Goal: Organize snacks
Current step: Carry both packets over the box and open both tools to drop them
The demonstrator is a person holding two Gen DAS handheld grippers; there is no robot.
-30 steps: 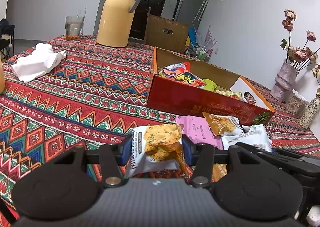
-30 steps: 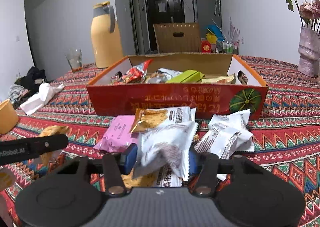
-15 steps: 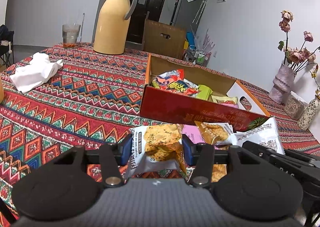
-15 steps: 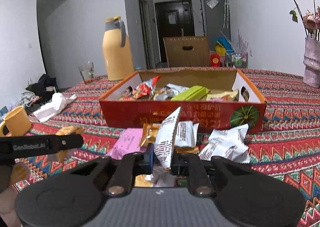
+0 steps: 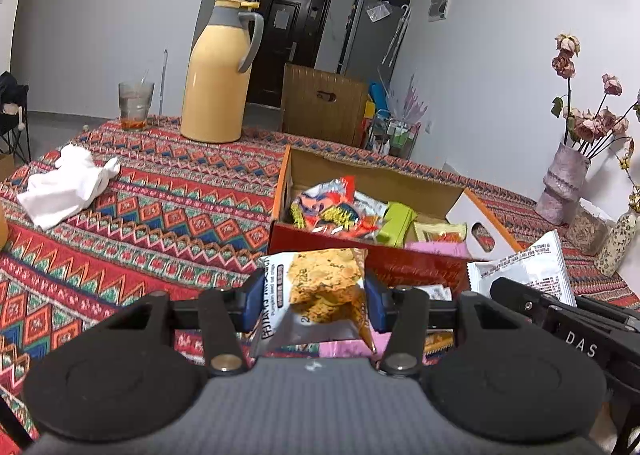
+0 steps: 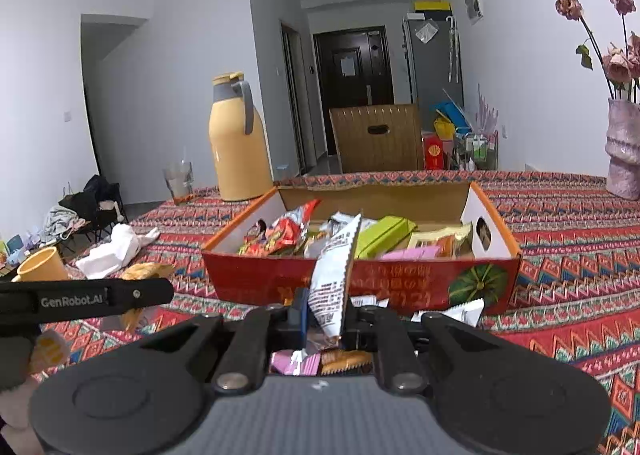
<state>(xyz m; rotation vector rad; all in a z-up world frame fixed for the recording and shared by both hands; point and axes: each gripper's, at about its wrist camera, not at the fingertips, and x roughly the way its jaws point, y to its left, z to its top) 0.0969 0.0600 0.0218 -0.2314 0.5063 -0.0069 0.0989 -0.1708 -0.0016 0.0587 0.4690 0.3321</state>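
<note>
An open red cardboard box (image 6: 260, 283) (image 5: 420, 259) holds several snack packets. My left gripper (image 5: 310, 301) is shut on a cracker packet (image 5: 320, 287) with orange crackers printed on it, held above the table just short of the box's near wall. My right gripper (image 6: 324, 313) is shut on a white snack packet (image 6: 334, 279), held edge-on and upright in front of the box; it also shows in the left wrist view (image 5: 524, 267). A pink packet (image 6: 296, 361) and an orange packet (image 6: 344, 359) lie on the cloth under my right gripper.
A yellow thermos jug (image 5: 218, 75), a glass (image 5: 134, 105) and a crumpled white cloth (image 5: 66, 185) are on the patterned tablecloth to the left. A yellow cup (image 6: 40, 265) is at far left. A vase with dried roses (image 5: 562, 183) stands at right.
Both grippers have risen with their packets and come closer to the box. The right gripper closed on the white packet and lifted it off the pile.
</note>
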